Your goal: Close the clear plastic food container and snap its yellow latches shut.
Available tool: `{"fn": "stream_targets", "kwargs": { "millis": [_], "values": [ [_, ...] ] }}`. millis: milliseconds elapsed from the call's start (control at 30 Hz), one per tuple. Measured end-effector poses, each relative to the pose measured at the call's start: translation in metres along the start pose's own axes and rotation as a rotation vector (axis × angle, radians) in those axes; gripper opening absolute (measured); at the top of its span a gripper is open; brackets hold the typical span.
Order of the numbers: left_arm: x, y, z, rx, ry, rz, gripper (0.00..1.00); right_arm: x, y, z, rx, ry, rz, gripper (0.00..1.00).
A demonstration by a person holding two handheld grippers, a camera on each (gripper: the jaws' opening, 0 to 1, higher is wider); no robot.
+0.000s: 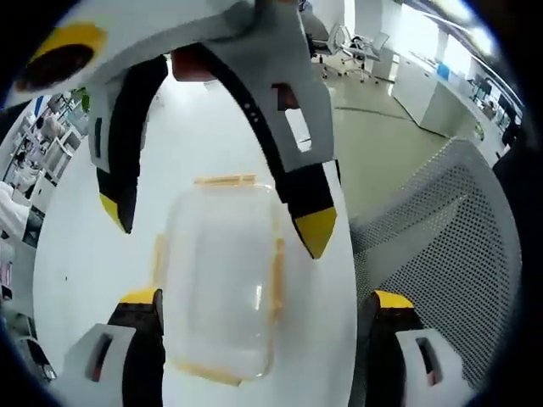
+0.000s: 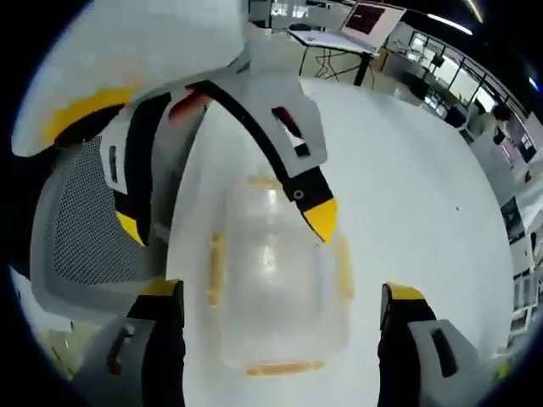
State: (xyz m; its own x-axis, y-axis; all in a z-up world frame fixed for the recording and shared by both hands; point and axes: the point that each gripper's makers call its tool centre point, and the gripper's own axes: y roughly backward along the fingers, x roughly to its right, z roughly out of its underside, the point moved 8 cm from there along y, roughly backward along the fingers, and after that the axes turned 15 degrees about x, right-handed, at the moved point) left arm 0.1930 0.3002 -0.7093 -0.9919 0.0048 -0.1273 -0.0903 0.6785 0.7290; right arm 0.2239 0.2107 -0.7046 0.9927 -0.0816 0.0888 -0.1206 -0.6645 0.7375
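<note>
Lid sits on the container [image 1: 222, 284], yellow latches [image 1: 277, 275] seemingly unsnapped; both claws, left [image 1: 265, 318] and right [image 2: 282, 305], hover open.

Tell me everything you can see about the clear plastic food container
The clear plastic food container is a rounded rectangular box of transparent plastic with a yellow latch on each of its four sides. It sits flat on the white table, near the edge beside a grey mesh chair. Both grippers hover over it with open jaws; I cannot tell if they touch it. Whether the latches are snapped is unclear.
</note>
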Motion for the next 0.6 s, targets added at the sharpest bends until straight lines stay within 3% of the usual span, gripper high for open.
{"fn": "stream_targets", "kwargs": {
  "millis": [233,300,600],
  "values": [
    [-0.013,0.004,0.010,-0.049,-0.016,-0.051,0.99,0.001,0.004,0.009,-0.012,-0.007,0.011,0.95],
    [-0.019,0.002,0.016,-0.086,-0.032,-0.064,0.99,0.001,0.004,0.013,-0.025,-0.004,0.011,0.94],
    [-0.032,0.003,0.029,-0.137,-0.045,-0.057,0.97,0.002,0.005,0.021,-0.031,-0.018,0.024,0.92]
  ]
}}
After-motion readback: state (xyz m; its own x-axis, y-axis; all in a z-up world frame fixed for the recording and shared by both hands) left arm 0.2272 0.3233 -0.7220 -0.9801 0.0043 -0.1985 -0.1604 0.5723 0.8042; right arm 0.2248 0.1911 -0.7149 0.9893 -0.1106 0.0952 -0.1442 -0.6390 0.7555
